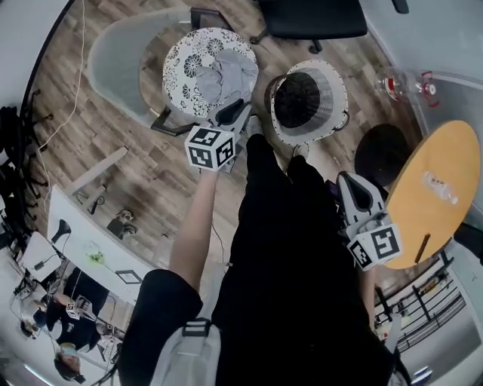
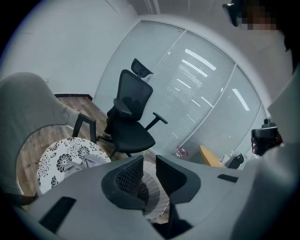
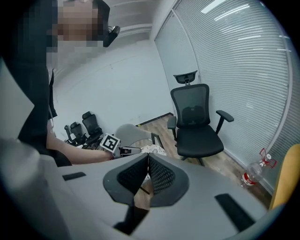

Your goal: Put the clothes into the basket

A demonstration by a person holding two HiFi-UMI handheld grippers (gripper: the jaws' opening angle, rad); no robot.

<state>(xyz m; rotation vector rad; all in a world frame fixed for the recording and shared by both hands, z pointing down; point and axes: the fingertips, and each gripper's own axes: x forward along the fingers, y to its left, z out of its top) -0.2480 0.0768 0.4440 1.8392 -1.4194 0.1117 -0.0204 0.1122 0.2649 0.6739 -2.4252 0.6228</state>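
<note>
A heap of grey clothes (image 1: pixel 219 79) lies on a round seat with a black-and-white flower pattern (image 1: pixel 185 64). The white basket (image 1: pixel 332 87) with a dark inside stands on the floor just right of it and looks empty. My left gripper (image 1: pixel 238 109) hovers between the seat and the basket, by the near edge of the clothes. Its jaws are open a little with nothing between them (image 2: pixel 149 161); the clothes (image 2: pixel 82 161) lie to their left and the basket (image 2: pixel 154 199) shows through the gap. My right gripper (image 1: pixel 349 181) hangs lower right, its jaws shut and empty (image 3: pixel 148 157).
A grey shell chair (image 1: pixel 124 56) curves round the patterned seat. A black office chair (image 1: pixel 309 19) stands behind the basket. A round wooden table (image 1: pixel 438 188) is at the right, with a plastic bottle (image 1: pixel 407 87) on the floor by the glass wall. The person's dark-clothed legs fill the centre.
</note>
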